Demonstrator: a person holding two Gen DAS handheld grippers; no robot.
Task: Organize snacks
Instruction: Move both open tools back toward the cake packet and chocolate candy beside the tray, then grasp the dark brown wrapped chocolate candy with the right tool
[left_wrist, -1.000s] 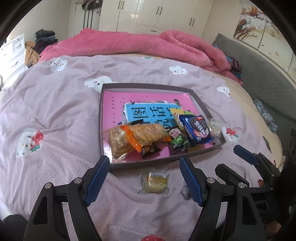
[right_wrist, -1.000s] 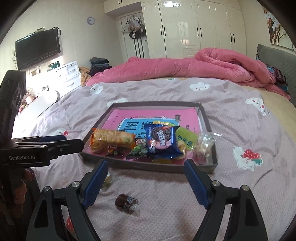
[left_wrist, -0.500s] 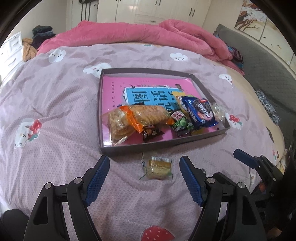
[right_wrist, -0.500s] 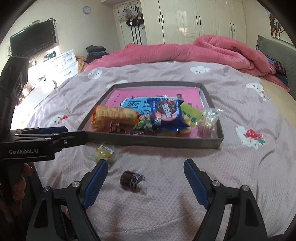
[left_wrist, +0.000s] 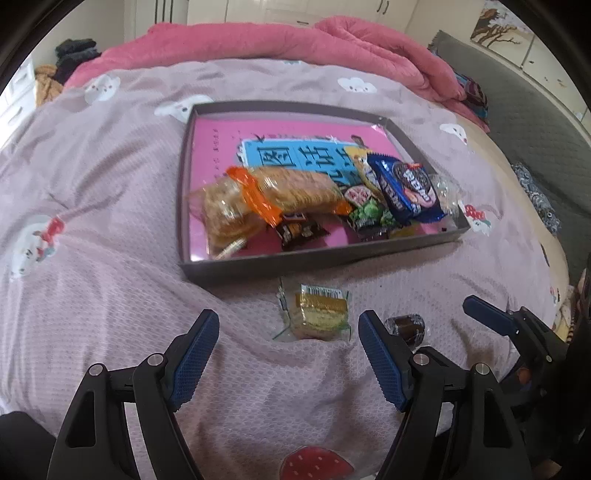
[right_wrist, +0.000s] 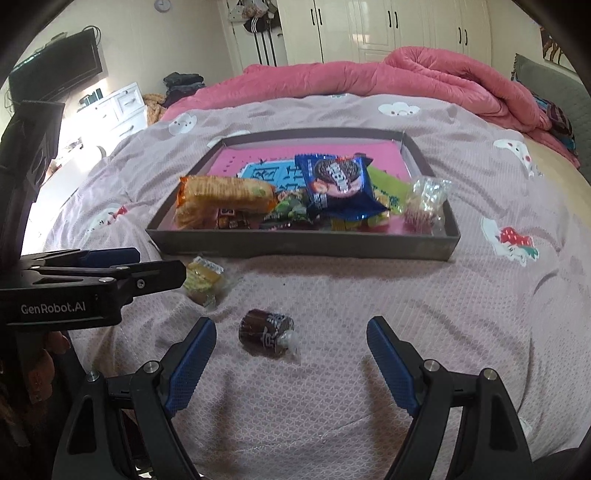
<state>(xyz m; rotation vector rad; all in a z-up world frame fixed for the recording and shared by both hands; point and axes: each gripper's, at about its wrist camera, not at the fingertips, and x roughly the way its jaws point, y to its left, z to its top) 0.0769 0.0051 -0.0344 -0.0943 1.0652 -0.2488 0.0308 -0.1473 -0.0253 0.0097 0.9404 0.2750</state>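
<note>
Both grippers lower toward bedspread (left_wrist: 110, 295); fingers apart, empty; yellow snack (left_wrist: 317, 312), brown candy (right_wrist: 266, 332) ahead.

light: soft daylight, glare upper left, right view | blur: slight | edges: fisheye-bent, dark corners

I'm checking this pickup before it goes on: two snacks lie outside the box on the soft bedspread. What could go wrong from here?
1. The yellow wrapped cake and the brown wrapped candy lie on the yielding bedspread, so closing fingers may pinch fabric.
2. The left gripper and right gripper, both open, work close together and might collide.
3. The tray is crowded along its near wall; a dropped snack may slide off the Oreo pack.
</note>
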